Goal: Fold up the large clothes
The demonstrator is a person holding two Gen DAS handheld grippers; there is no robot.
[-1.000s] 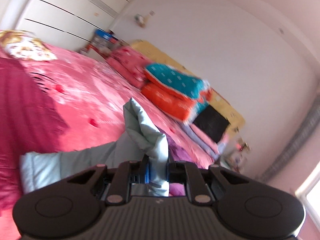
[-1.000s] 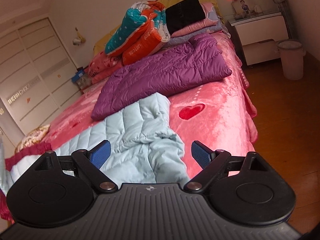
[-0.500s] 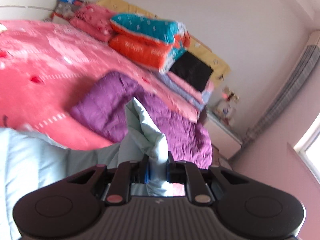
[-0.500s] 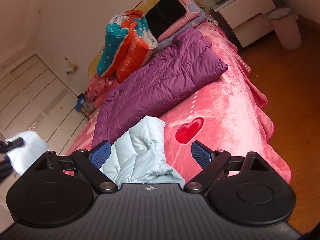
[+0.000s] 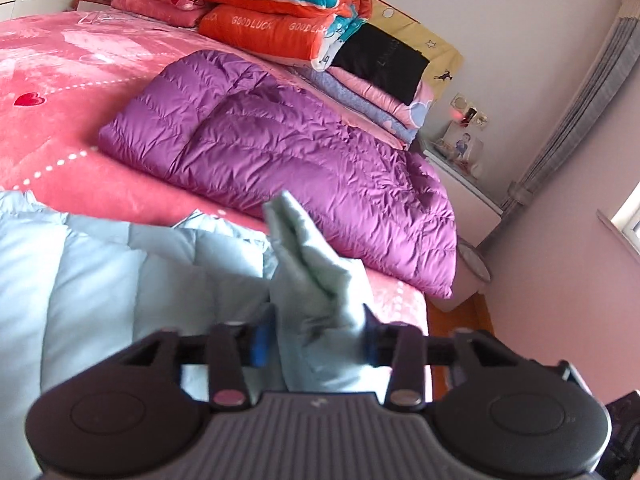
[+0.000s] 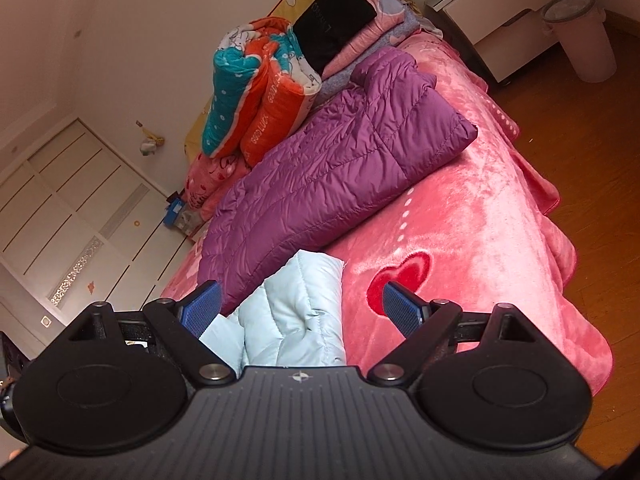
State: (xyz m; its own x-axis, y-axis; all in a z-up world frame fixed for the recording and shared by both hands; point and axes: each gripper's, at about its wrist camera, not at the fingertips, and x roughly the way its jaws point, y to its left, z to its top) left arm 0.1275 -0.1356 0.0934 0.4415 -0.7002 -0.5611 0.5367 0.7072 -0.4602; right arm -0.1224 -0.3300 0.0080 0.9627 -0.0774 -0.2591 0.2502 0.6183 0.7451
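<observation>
A pale blue quilted jacket (image 5: 100, 280) lies on the pink bed. My left gripper (image 5: 316, 344) is shut on a bunched fold of the jacket, which sticks up between the fingers. In the right wrist view a folded part of the same jacket (image 6: 296, 312) lies between and below the fingers of my right gripper (image 6: 304, 308), which is open and empty above it. A purple down jacket (image 5: 288, 148) lies folded farther up the bed, also in the right wrist view (image 6: 332, 184).
A pink heart-patterned bedspread (image 6: 460, 240) covers the bed. Stacked orange and teal quilts (image 5: 280, 12) and pillows sit at the headboard. A white nightstand (image 6: 492, 20) and a pink bin (image 6: 580, 36) stand on the wooden floor beside the bed. White wardrobe doors (image 6: 68, 208) are at left.
My left gripper has swung with the jacket fold from over the far side of the bed toward the purple jacket side. My right gripper has tilted and stayed open.
</observation>
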